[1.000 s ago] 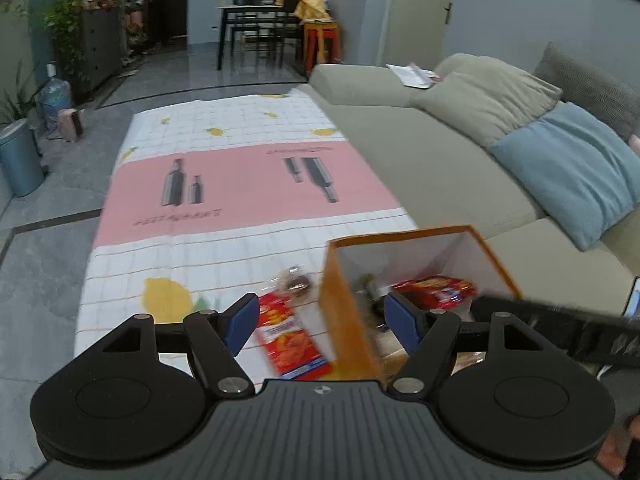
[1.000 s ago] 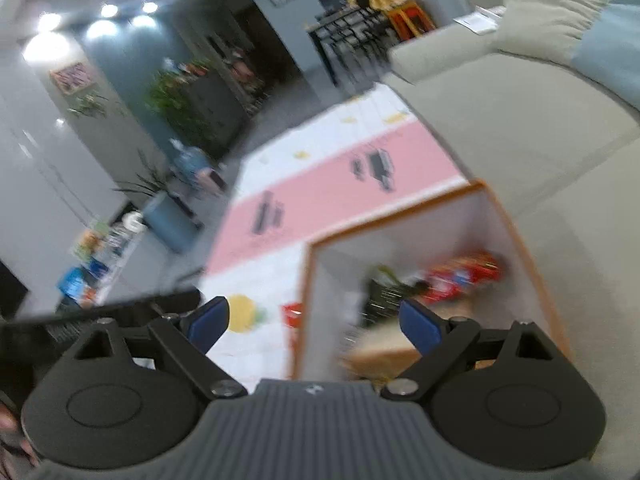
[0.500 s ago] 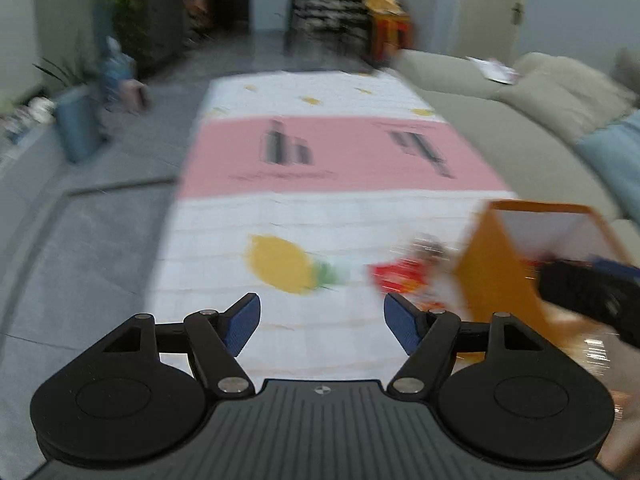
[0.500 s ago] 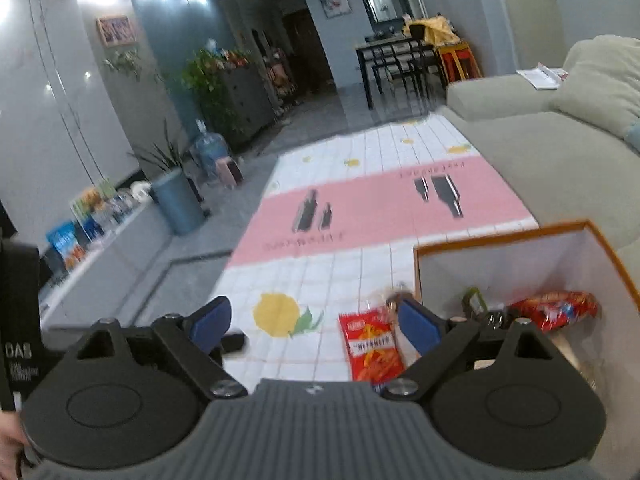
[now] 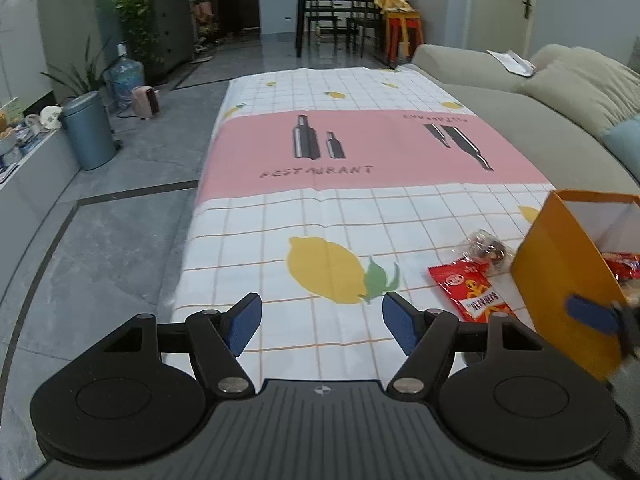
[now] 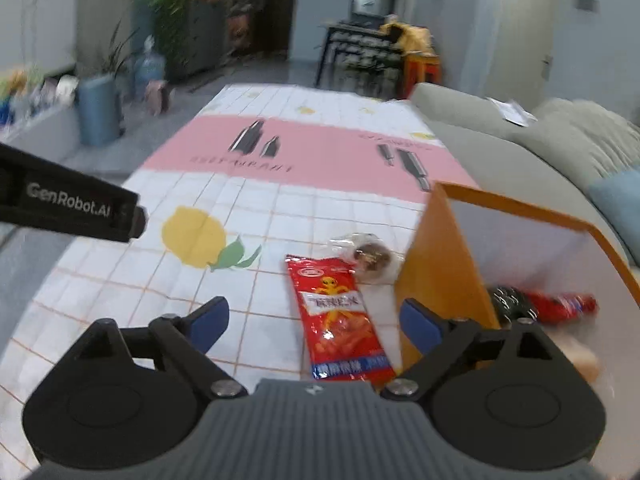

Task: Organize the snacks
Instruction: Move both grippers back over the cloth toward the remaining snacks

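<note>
A red snack packet (image 5: 468, 288) (image 6: 336, 312) lies flat on the checked tablecloth (image 5: 360, 216), just left of an open orange box (image 5: 560, 272) (image 6: 436, 264). A small clear-wrapped snack (image 5: 486, 246) (image 6: 368, 256) sits behind the packet. Inside the box lie a red packet (image 6: 560, 306) and a dark one (image 6: 508, 300). My left gripper (image 5: 321, 308) hangs open and empty over the lemon print. My right gripper (image 6: 315, 312) hovers over the near end of the red packet, its jaws opening, pads touching nothing. One of its blue fingertips (image 5: 592, 314) shows before the box.
A grey sofa (image 5: 520, 120) with cushions runs along the table's right side. On the floor to the left stand a blue bin (image 5: 86, 136) and a water bottle (image 5: 128, 76). The left gripper's black body (image 6: 68, 208) juts in from the left of the right wrist view.
The left gripper swung left, away from the box, and sank toward the lemon print. The right gripper rolled level and shifted from above the box to above the red packet.
</note>
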Demonstrator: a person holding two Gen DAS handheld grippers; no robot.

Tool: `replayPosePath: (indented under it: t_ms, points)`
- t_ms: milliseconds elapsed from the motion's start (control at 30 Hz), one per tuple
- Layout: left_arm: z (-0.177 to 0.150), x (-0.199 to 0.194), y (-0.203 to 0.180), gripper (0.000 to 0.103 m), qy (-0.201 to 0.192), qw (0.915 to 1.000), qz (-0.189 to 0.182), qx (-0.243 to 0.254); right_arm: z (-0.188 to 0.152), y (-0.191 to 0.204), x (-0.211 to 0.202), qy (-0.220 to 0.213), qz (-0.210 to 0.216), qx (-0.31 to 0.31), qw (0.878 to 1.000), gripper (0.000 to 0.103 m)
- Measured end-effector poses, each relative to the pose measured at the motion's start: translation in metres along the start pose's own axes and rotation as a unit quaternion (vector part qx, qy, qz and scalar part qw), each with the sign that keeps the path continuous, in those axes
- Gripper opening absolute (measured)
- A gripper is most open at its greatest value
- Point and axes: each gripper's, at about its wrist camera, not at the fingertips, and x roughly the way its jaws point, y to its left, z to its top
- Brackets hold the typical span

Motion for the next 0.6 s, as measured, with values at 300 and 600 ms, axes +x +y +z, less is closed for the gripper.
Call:
replayPosePath:
  t_ms: [300, 600]
  points:
    - [0.006, 0.007, 0.009, 0.081, 0.013, 0.9991, -0.02, -0.036, 0.027, 0.005, 0.039, 0.062, -0.002, -0.049, 0.997, 0.09]
    - [0.003, 0.008, 0.013, 0.081, 0.027, 0.9988, -0.019, -0.037, 0.013, -0.016, 0.026, 0.009, -0.013, -0.099, 0.995, 0.083]
